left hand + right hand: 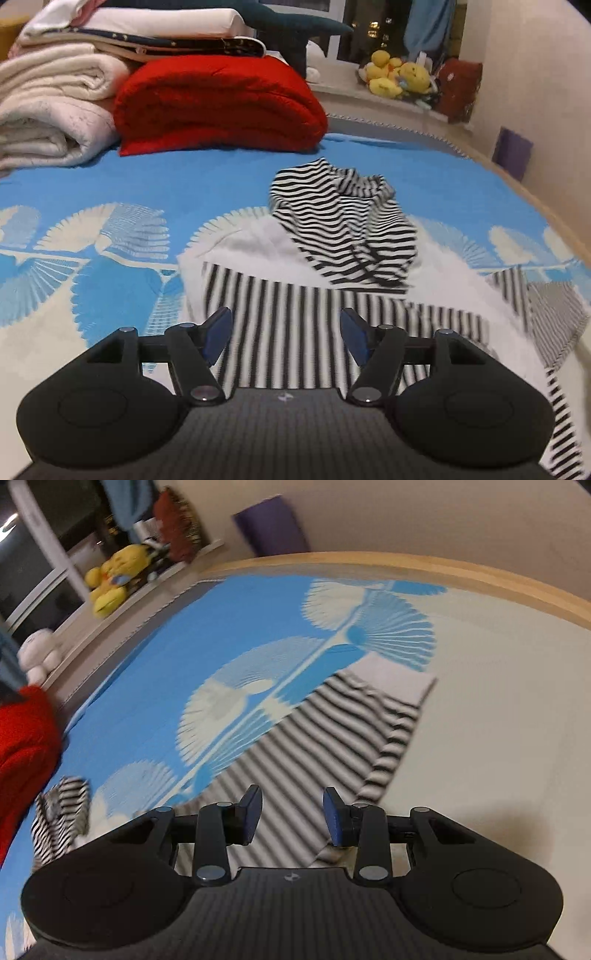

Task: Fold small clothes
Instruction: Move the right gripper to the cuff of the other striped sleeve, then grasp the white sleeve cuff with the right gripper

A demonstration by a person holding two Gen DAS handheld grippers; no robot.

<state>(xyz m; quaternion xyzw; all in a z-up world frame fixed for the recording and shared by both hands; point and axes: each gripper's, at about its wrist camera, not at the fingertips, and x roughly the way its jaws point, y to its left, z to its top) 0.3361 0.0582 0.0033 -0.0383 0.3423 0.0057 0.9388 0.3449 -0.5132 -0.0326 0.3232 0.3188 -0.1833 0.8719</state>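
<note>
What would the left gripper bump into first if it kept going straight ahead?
Most likely the flat striped garment, spread right beyond the open left gripper. The crumpled striped piece lies farther along. Depth is hard to judge, so it might skim above the cloth.

I'm in a home bedroom — bed with a blue patterned bedspread (147, 177), wooden bed frame (406, 563) at its edge. Folded quilts stacked on it — red quilt (218, 107), white blankets (48, 110). Yellow plush toys (399, 75) on the windowsill (343, 90).
</note>
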